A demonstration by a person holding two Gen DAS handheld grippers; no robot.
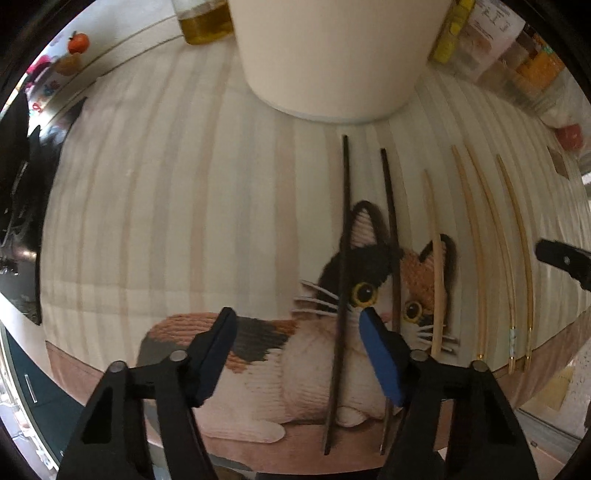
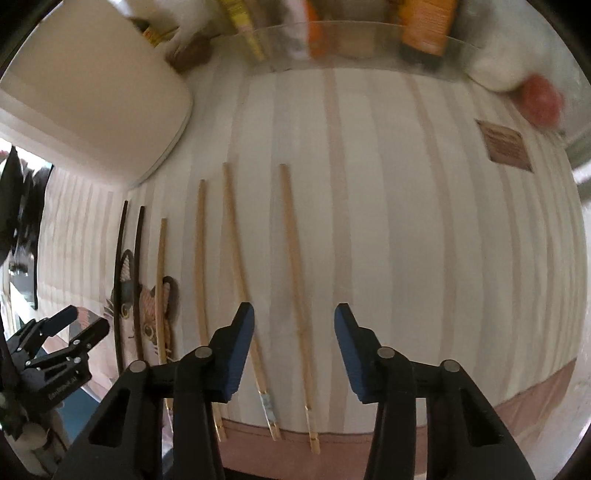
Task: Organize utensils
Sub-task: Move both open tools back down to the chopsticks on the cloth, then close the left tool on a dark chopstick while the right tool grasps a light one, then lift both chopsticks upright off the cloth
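Two dark chopsticks [image 1: 345, 221] [image 1: 389, 221] and several pale bamboo chopsticks [image 1: 476, 240] lie side by side on a striped mat [image 1: 147, 221] with a knitted cat picture. My left gripper [image 1: 295, 317] points down at the mat, open, with one dark chopstick running between its fingers, untouched by the pads. The second dark chopstick passes behind the right finger [image 1: 376, 350]. My right gripper [image 2: 293, 310] hangs open over the bamboo chopsticks. One bamboo chopstick [image 2: 293, 258] lies between its fingers and another [image 2: 236, 258] runs along the left finger [image 2: 236, 350]. The left gripper [image 2: 79, 321] shows at the lower left.
A white container [image 1: 332, 55] stands at the mat's far edge, also seen in the right wrist view [image 2: 92, 85]. Beside it is an oil bottle [image 1: 203, 22]. A clear bin of jars [image 2: 369, 37] lines the back. A brown label [image 2: 504, 146] is sewn on the mat.
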